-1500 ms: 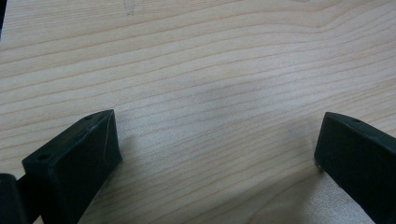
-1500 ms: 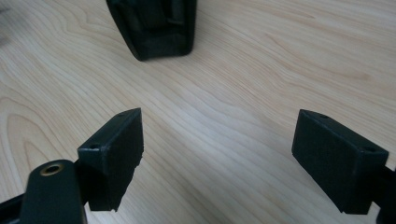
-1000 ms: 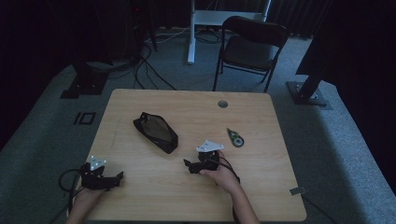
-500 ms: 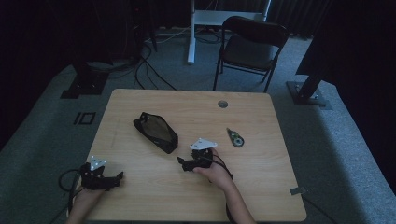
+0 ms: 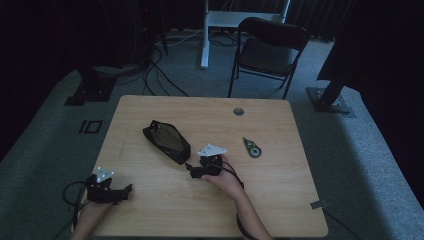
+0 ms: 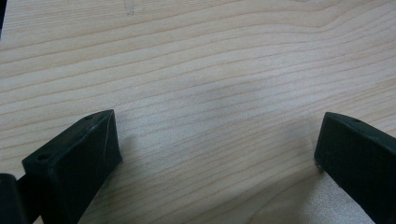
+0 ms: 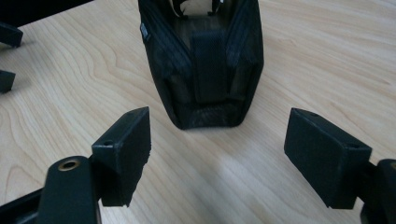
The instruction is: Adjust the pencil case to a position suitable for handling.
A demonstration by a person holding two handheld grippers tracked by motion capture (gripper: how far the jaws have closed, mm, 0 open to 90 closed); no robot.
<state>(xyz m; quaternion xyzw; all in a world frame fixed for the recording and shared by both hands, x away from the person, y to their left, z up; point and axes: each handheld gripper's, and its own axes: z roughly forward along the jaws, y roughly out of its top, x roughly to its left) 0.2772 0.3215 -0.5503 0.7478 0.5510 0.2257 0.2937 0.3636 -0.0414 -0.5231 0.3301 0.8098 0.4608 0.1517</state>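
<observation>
Jaws of the right gripper (image 5: 192, 169) gape wide and empty, aimed at the black pouch (image 5: 166, 141) just beyond at eleven o'clock; the left gripper (image 5: 125, 191) hovers spread over bare surface (image 5: 280, 200).

The right gripper (image 5: 189, 169) sits farther toward the tabletop's left edge than before, its open jaws now near the black case (image 5: 166, 141).
</observation>
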